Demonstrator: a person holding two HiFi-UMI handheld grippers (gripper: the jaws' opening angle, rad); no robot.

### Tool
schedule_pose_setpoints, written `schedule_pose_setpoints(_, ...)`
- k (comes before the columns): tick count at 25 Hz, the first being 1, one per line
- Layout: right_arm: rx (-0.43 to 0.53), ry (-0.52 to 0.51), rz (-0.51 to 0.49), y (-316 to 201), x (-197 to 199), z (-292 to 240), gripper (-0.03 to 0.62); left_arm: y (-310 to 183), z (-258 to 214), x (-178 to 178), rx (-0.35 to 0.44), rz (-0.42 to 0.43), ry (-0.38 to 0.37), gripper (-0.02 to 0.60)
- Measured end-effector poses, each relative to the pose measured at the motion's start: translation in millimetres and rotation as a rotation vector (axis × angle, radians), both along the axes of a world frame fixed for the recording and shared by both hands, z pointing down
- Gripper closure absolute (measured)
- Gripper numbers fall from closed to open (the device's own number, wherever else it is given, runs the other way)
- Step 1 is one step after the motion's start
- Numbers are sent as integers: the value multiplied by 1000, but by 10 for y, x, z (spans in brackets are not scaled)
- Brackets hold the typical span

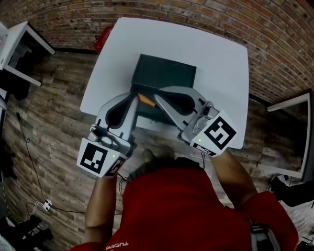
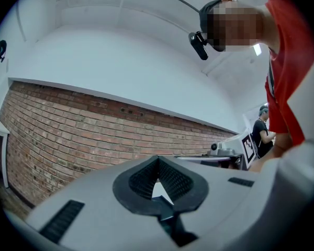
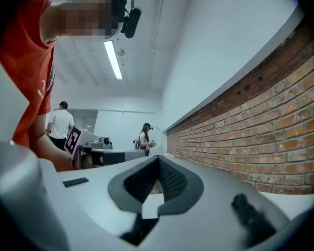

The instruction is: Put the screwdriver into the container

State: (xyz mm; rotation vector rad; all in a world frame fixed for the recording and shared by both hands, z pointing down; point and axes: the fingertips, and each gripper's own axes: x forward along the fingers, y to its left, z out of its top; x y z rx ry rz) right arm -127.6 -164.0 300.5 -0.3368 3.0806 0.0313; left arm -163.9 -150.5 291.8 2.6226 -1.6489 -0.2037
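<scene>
A dark green container (image 1: 165, 73) stands in the middle of the white table (image 1: 220, 61). At its near side a short orange piece, probably the screwdriver (image 1: 146, 99), shows between the two gripper tips; I cannot tell whether it lies inside. My left gripper (image 1: 134, 96) points at it from the left, and my right gripper (image 1: 158, 96) from the right. In the left gripper view the left gripper (image 2: 158, 160) has its pads meeting with nothing between them. The right gripper view shows the right gripper (image 3: 158, 158) shut and empty too. Both gripper cameras face the brick wall.
A red object (image 1: 103, 37) lies on the floor by the table's far left corner. A white desk (image 1: 17, 45) stands at the left and another desk frame (image 1: 298, 106) at the right. Two people (image 3: 60, 123) (image 3: 145, 135) stand far off.
</scene>
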Motion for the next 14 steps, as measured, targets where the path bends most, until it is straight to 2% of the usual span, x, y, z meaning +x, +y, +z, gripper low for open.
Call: schedule_pose_setpoints(14,-2,12,-10,67,1,13,563,48,-40,33,17,16,15,569)
